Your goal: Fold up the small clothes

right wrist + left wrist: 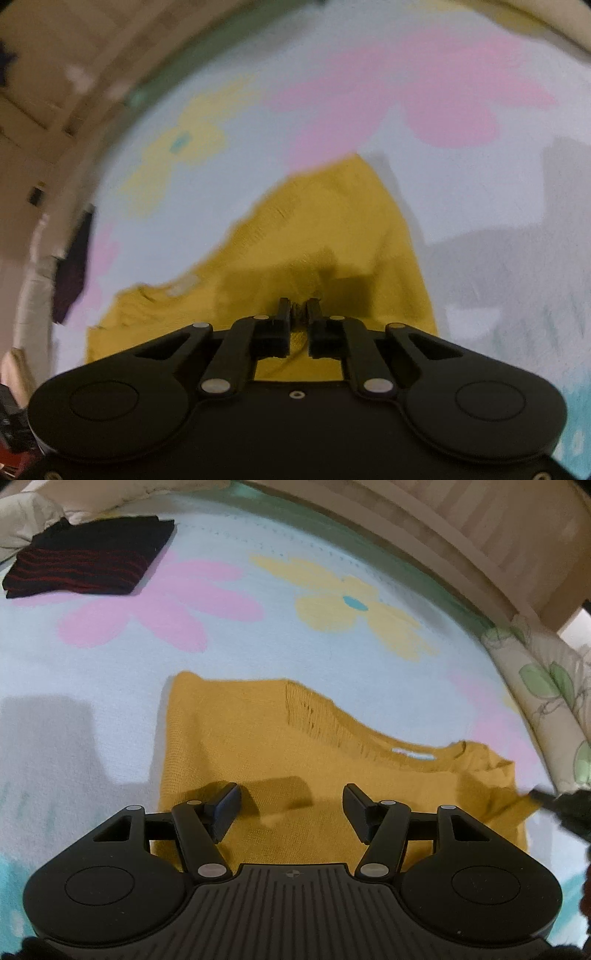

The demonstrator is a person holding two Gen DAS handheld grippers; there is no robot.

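Note:
A mustard-yellow knitted garment (280, 746) lies spread on a pale blue bedspread with big flowers (221, 635). My left gripper (291, 805) hovers just over its near part, open, with nothing between its fingers. The right wrist view is blurred; there the same yellow garment (325, 229) stretches away from my right gripper (300, 308), whose jaws pinch a fold of the knit. That right gripper's tip (543, 797) shows at the garment's right edge in the left wrist view.
A folded black garment with red stripes (88, 561) lies at the far left of the bedspread. A wooden bed frame (461, 539) curves along the far side. A leaf-print cushion (546, 686) stands at the right. A white pillow (29, 513) sits at the top left.

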